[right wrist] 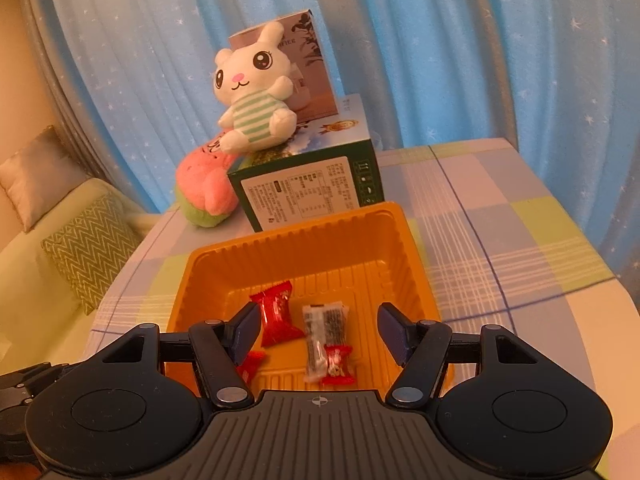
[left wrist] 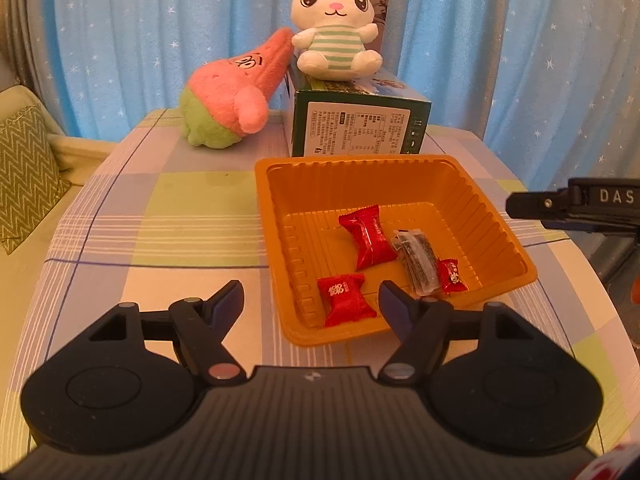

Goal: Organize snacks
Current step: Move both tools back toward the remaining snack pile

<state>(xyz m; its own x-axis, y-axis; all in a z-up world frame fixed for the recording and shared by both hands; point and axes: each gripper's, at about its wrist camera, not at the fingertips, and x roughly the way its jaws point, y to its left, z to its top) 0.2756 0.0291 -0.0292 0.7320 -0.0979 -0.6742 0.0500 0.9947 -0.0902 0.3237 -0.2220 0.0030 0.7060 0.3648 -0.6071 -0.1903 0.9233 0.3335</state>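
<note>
"DAS" on right gripper (left wrist: 576, 208), box label (left wrist: 352, 130) seemingly illegible

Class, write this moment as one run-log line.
left hand-held gripper: open, empty | right hand-held gripper: open, empty | orange tray: four wrapped snacks inside

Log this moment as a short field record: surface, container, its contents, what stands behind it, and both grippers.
surface: table with plaid cloth
container: orange tray
contents: three red candies; one clear packet
behind tray: green box, white bunny plush seated on it, pink and green plush leaning against it
left gripper: jaws open, nothing held
right gripper: jaws open over tray, nothing held
</note>
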